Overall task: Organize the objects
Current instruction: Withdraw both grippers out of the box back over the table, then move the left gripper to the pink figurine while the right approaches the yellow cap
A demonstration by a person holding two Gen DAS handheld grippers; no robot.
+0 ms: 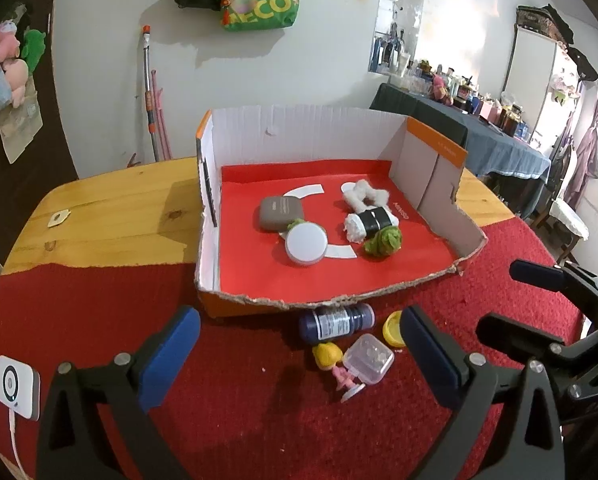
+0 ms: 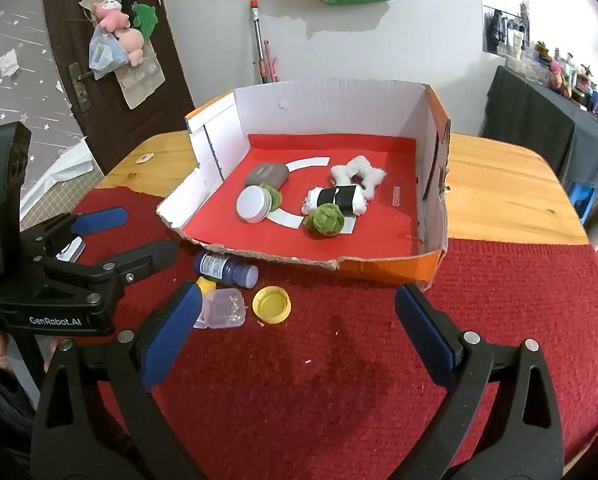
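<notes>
cardboard box (image 1: 439, 160) fills mid-frame, already holding soft toys and a tin. below its torn front edge, on the red cloth, sit the leftovers: dark bottle (image 1: 336, 322) lying down, probably rolls, so grab across the body. clear little case (image 1: 370, 358) looks light and slick, yellow cap (image 1: 393, 326) tiny. left tongs (image 1: 301, 356) and right tongs (image 2: 297, 326) both spread wide, holding nothing.
</notes>
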